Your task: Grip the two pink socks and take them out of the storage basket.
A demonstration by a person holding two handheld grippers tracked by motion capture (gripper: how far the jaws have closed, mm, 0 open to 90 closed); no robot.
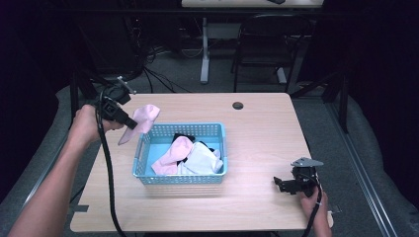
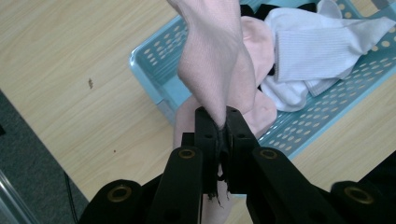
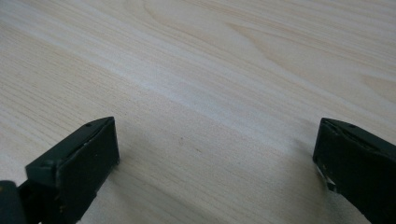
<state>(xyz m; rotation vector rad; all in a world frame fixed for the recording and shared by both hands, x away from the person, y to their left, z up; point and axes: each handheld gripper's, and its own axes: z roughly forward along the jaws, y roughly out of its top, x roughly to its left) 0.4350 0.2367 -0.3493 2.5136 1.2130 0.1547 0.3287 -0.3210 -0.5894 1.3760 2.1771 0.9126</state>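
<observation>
Pale wood table [image 1: 257,123] is sitting in a dark room, with a black chair [image 1: 267,44] and a second table's leg [image 1: 204,54] behind it. I'm holding my left gripper [image 1: 129,122] above the table's left part, just left of the blue perforated basket [image 1: 180,178]; its jaws are clamping tight on a pink sock [image 1: 146,117], which is hanging in the air over the basket's left rim, part of it draping down beside the gripper. Left gripper view is showing the pink sock [image 2: 212,60] pinched between the two jaws, fabric running up and away from them, basket [image 2: 154,60] below. Inside the basket a second pink sock [image 1: 170,157], a white sock [image 1: 202,160] and something black are lying bunched together. I'm resting my right gripper [image 1: 284,183] low at the table's near right corner, well apart from the basket, jaws standing wide with nothing between them, bare wood under them in the right gripper view [image 3: 215,154].
</observation>
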